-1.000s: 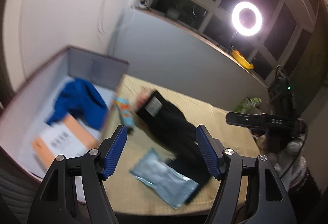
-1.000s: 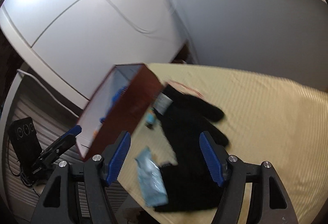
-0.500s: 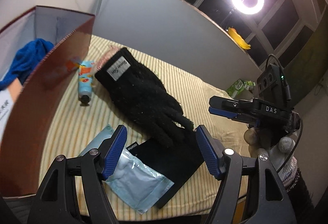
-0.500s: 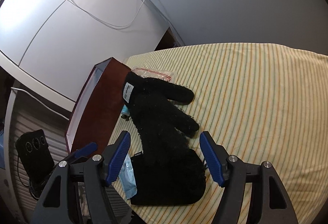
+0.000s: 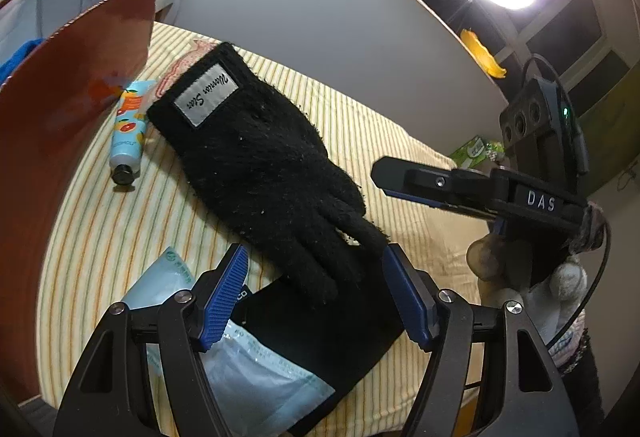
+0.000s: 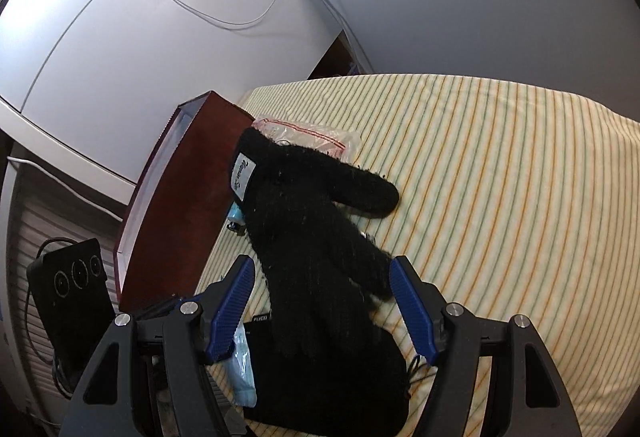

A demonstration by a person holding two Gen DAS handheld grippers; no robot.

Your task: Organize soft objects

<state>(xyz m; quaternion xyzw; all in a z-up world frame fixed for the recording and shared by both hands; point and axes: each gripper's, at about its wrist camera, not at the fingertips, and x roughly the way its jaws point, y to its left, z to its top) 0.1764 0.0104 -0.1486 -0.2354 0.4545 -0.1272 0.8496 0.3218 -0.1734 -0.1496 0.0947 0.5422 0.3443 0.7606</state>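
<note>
Both grippers nearer black glove (image 5: pixel 264 165), fingers spread wide, box (image 5: pixel 60 125) edge left.

One black knit glove (image 5: pixel 260 161), one flat black pouch (image 5: pixel 320 333), one pale blue sealed packet (image 5: pixel 256 377) and one small tube (image 5: pixel 128 133). One clear zip bag (image 6: pixel 316 135). One red-brown box (image 5: pixel 60 117) holds one blue cloth (image 5: pixel 16 57).

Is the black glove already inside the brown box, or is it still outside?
Outside. The black glove lies flat on the striped cloth, beside the brown box.
</note>
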